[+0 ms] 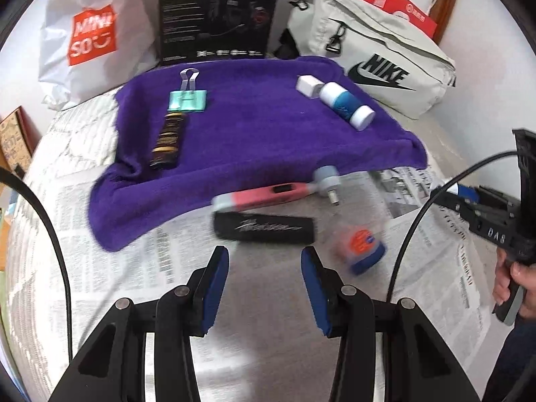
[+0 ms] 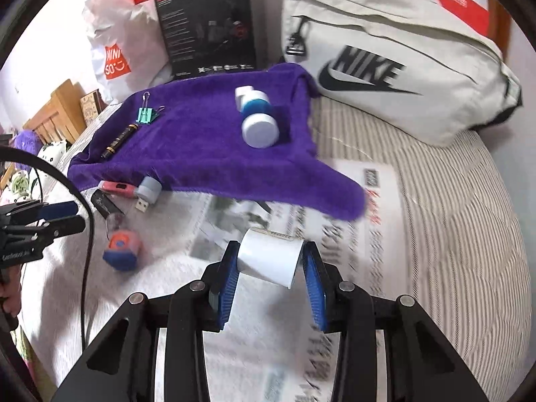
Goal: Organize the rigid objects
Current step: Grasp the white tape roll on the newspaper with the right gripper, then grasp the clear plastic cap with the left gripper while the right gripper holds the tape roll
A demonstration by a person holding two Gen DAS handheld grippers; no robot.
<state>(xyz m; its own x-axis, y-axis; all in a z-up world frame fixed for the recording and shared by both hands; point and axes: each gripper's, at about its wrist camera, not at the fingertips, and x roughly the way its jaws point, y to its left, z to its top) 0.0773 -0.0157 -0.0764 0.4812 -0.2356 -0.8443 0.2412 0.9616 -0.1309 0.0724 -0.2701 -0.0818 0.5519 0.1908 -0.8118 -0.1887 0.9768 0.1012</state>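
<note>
A purple towel [image 1: 261, 134] lies on the newspaper-covered bed. On it are a teal binder clip [image 1: 187, 100], a dark tube [image 1: 167, 140], a small white box [image 1: 308, 85] and a white-and-blue bottle [image 1: 348, 105]. In front of the towel are a pink stick [image 1: 264, 196], a grey USB plug [image 1: 326, 181], a black case [image 1: 264, 229] and an orange-and-blue jar [image 1: 360, 251]. My left gripper [image 1: 264, 261] hangs open and empty just short of the black case. My right gripper [image 2: 271, 251] is shut on a white rounded box [image 2: 268, 258], held above the newspaper near the towel's [image 2: 207, 147] corner.
A grey Nike bag [image 2: 385, 67], a black carton [image 1: 217, 13] and a white Miniso bag [image 1: 90, 33] stand behind the towel. A hand [image 1: 516, 284] holds the right gripper at the right edge. Cables [image 1: 412, 227] arc beside both grippers. Striped bedding [image 2: 452, 217] lies to the right.
</note>
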